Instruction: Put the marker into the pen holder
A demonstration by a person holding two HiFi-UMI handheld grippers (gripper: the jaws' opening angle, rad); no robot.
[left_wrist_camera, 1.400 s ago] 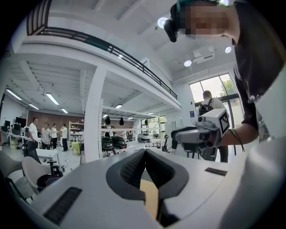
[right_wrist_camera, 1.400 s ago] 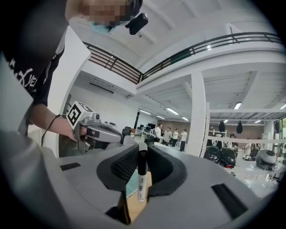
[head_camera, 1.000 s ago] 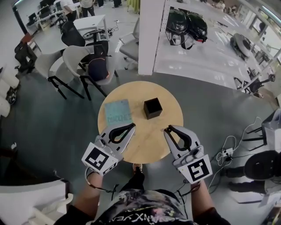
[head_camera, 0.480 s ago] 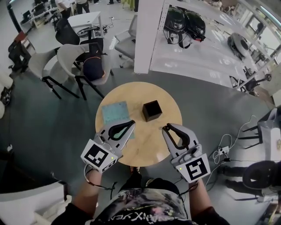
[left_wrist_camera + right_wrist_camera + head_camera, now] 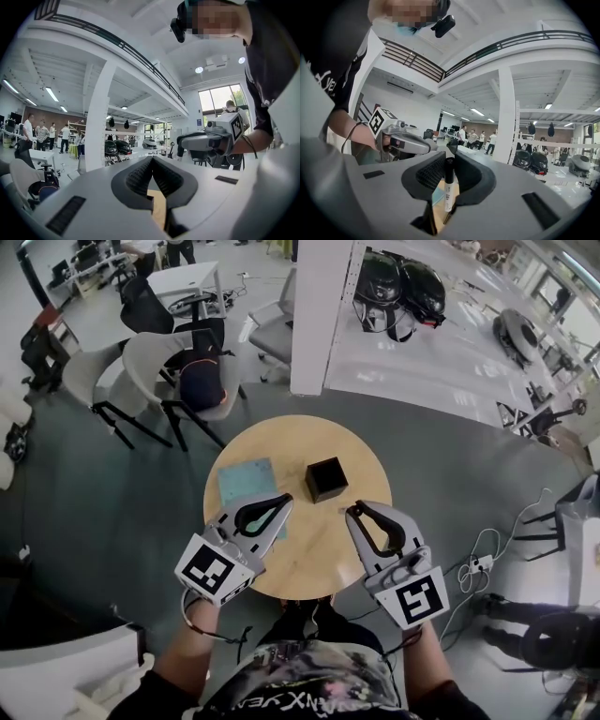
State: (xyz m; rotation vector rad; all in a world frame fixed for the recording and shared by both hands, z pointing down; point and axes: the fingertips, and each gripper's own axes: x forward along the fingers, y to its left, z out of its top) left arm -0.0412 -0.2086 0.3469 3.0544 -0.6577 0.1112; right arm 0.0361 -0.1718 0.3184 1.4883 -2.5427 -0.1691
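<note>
The right gripper (image 5: pixel 449 157) fills the foreground, its ribbed black pads closed on a marker (image 5: pixel 448 194) that stands upright between them, black cap on top and white printed barrel below. Through the gap under the pads show a strip of wooden tabletop (image 5: pixel 438 215) and a teal flat thing (image 5: pixel 436 194) lying on it. At left a hand holds the left gripper (image 5: pixel 431 146), its marker cube tilted. Behind stand a white pillar (image 5: pixel 506 117), black helmets (image 5: pixel 529 159) and a group of people (image 5: pixel 473 138).

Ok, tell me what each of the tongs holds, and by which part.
Right tongs: the marker, pinched at its black cap end, with the white barrel free. Left tongs: shut, nothing held.
</note>
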